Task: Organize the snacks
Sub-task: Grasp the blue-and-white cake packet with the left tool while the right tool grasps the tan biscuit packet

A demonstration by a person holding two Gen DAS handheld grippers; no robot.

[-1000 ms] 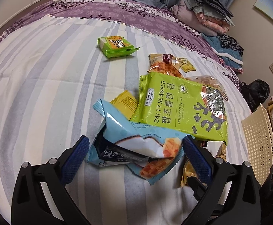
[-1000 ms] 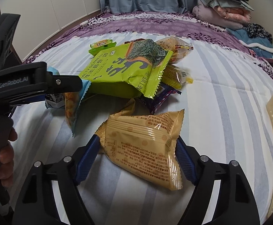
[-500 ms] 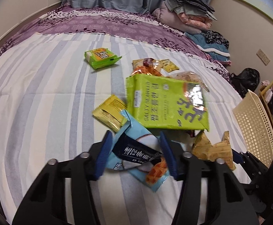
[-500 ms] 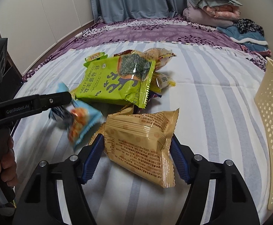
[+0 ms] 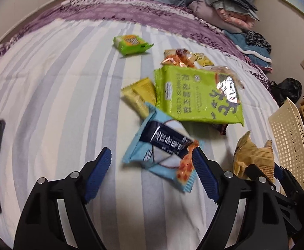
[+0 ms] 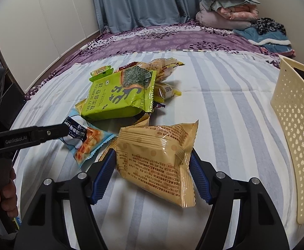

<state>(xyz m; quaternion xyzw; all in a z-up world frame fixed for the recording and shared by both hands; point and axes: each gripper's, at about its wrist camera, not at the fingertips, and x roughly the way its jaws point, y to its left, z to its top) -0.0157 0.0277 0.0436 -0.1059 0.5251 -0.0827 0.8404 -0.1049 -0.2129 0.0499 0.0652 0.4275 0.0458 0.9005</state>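
My right gripper (image 6: 153,173) is shut on a tan snack packet (image 6: 158,158) and holds it above the striped bed; the packet also shows in the left wrist view (image 5: 254,158). My left gripper (image 5: 152,175) is open. The light blue snack packet (image 5: 164,156) lies loose between its fingers, touching the right finger (image 5: 204,177). In the right wrist view that blue packet (image 6: 87,141) lies beside the left gripper's finger (image 6: 47,134). A big green seaweed bag (image 5: 195,95) tops the snack pile.
A cream perforated basket (image 6: 298,125) stands at the right edge of the bed. Yellow packets (image 5: 139,95), a small green packet (image 5: 131,43) and orange packets (image 5: 179,59) lie on the sheet. Folded blankets (image 6: 229,6) are piled at the far end.
My left gripper opened and let go of the blue packet, which now lies loose between its fingers. The right gripper kept hold of the tan packet and lifted slightly.
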